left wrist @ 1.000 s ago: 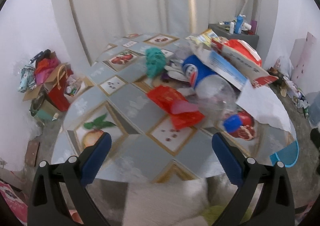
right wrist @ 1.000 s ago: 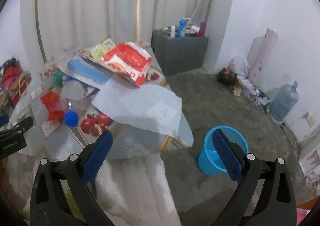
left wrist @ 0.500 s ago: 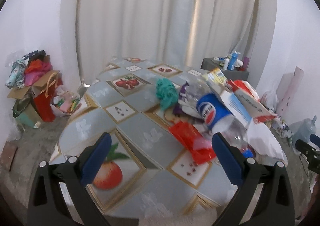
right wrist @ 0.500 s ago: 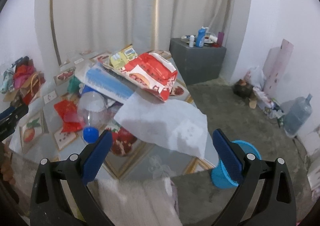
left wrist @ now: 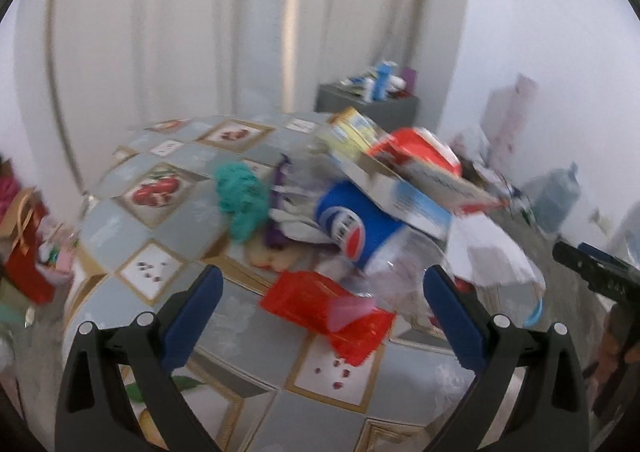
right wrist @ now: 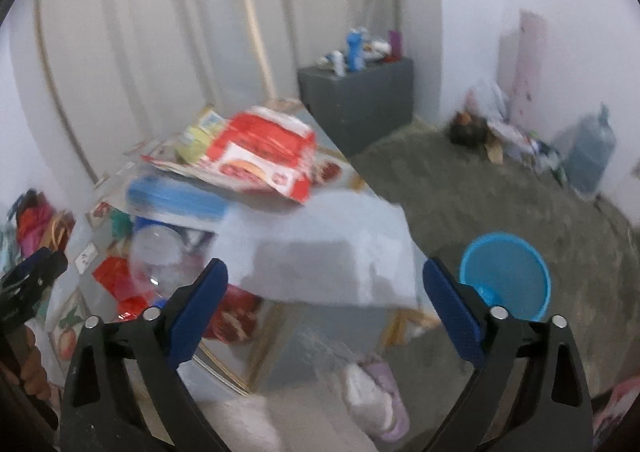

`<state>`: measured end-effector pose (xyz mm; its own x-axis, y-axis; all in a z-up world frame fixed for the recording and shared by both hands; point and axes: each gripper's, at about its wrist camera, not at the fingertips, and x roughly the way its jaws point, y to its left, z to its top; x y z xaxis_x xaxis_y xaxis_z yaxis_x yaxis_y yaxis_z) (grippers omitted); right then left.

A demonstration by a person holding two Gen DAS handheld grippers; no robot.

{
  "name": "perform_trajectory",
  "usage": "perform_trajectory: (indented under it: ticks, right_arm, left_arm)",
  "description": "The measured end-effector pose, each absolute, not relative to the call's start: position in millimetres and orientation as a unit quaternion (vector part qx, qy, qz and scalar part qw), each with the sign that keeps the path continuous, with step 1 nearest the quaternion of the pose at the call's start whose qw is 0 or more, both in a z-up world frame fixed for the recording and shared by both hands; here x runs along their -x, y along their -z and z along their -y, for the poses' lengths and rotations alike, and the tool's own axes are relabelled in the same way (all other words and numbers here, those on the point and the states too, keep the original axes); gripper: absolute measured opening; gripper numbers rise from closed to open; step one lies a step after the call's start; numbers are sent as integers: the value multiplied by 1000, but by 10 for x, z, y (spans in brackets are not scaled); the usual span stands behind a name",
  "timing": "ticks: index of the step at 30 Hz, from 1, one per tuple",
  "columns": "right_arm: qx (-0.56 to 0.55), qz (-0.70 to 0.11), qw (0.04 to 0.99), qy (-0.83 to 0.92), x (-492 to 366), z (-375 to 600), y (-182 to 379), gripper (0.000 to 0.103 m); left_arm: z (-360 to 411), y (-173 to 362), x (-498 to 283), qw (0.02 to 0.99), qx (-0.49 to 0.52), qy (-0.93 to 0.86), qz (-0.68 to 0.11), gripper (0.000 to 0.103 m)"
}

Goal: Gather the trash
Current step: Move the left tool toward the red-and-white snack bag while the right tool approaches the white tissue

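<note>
Trash is piled on a table (left wrist: 168, 219) with a fruit-print cloth. In the left wrist view I see a red wrapper (left wrist: 328, 308), a Pepsi bottle (left wrist: 360, 232), a teal rag (left wrist: 240, 199), a white sheet (left wrist: 492, 256) and red-white packaging (left wrist: 420, 155). My left gripper (left wrist: 320, 292) is open and empty, just short of the red wrapper. My right gripper (right wrist: 324, 284) is open and empty, facing the white sheet (right wrist: 320, 244) that overhangs the table edge. A blue bin (right wrist: 506, 276) stands on the floor to the right.
A grey cabinet (right wrist: 360, 99) with bottles stands by the curtain. Bags and boxes (left wrist: 24, 248) lie on the floor at the left. A water jug (right wrist: 592, 155) and clutter sit by the right wall. Slippers (right wrist: 376, 396) lie under the table edge.
Both views shifted and blurred. My left gripper has come closer to the trash pile and the red wrapper. My right gripper has moved nearer the white sheet and the blue bin.
</note>
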<state>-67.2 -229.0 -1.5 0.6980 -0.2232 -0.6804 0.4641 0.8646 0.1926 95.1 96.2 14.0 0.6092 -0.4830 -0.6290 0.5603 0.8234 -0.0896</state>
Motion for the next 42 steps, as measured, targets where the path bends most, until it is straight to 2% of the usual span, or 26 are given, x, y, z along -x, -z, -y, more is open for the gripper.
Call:
perform_trajectory:
  ticks: [11,20,27,35,42]
  right_arm:
    - [-213,-360,897,142,519,2673,179,67]
    - [-191,-363,908,87,305,2964,136,57]
    - [-193,-340,917,85,409,3044,49,55]
    - [-204,-337,912,113,388,3143,21,54]
    - [-226,-375,889,130,306,3265,239,57]
  left_arm:
    - [-791,-129,-818,901,-41,263,-343,77]
    - [-712,-355,-801,921,14,197,-337,64]
    - [-313,-803,-727,921,2,259,-292,63]
    - [254,-1224,-1057,901,-56,340,-262,62]
    - [343,-929,-1336,891,-45,313,-326,60]
